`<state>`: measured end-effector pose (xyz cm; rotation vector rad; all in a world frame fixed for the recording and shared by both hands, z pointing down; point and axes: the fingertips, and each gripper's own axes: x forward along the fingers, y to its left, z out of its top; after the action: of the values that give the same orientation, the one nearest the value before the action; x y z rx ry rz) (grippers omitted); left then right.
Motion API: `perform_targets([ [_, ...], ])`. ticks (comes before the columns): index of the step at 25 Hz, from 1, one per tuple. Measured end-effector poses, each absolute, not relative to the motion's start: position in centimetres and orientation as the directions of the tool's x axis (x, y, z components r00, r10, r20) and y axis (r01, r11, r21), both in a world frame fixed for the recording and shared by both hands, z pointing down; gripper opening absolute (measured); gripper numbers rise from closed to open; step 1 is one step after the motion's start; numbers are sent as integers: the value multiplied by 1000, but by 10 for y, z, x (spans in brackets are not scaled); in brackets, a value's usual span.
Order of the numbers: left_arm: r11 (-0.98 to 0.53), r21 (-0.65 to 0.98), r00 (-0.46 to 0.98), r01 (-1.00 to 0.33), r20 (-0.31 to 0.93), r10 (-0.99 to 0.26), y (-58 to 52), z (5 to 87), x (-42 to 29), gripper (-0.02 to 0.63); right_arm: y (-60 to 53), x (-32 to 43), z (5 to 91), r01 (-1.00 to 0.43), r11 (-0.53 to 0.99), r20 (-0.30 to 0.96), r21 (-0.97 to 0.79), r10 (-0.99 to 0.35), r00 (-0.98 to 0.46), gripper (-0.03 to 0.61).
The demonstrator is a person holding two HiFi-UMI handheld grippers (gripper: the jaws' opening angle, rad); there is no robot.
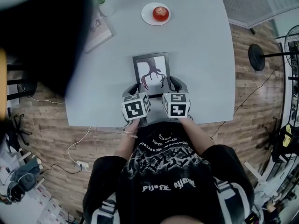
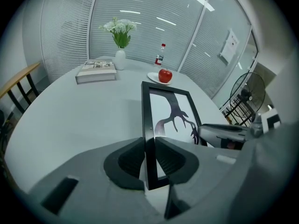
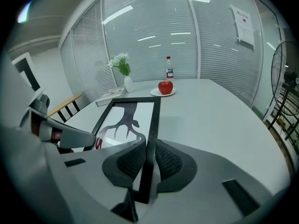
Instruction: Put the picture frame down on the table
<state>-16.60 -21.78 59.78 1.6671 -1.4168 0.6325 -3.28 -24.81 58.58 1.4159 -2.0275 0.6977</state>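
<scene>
The picture frame [image 1: 151, 71] is held level, low over the near part of the grey table [image 1: 201, 69], just ahead of the person; whether its underside touches the tabletop cannot be told. It has a thin black rectangular frame [image 2: 170, 111] around a white sheet that bears a dark branching shape like a bare tree or antlers, with a touch of red at its foot.

The left gripper [image 1: 136, 88] has its jaws closed on the frame's left rail near the corner closest to the person, the rail pinched between the two ribbed pads [image 2: 132, 158]. The right gripper [image 1: 169, 85] is clamped in the same way on the right rail [image 3: 148, 160], so the frame hangs between the two.

Further up the table, beyond the frame's far edge, a white plate [image 1: 148, 14] carries one red apple [image 1: 160, 13]. To its left a small white vase [image 2: 120, 59] holds white flowers [image 2: 120, 26] with green leaves, and a thick book [image 2: 96, 71] lies flat beside it. A small bottle with a red cap [image 2: 160, 57] stands behind the plate.
</scene>
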Motion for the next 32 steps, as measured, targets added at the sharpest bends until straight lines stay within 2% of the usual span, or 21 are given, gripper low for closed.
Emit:
perform_targets([
  [32, -5, 302, 277, -953, 866, -415, -214, 634, -167, 91, -245, -36, 624, -954, 282, 813, -99, -530, -241, 66],
])
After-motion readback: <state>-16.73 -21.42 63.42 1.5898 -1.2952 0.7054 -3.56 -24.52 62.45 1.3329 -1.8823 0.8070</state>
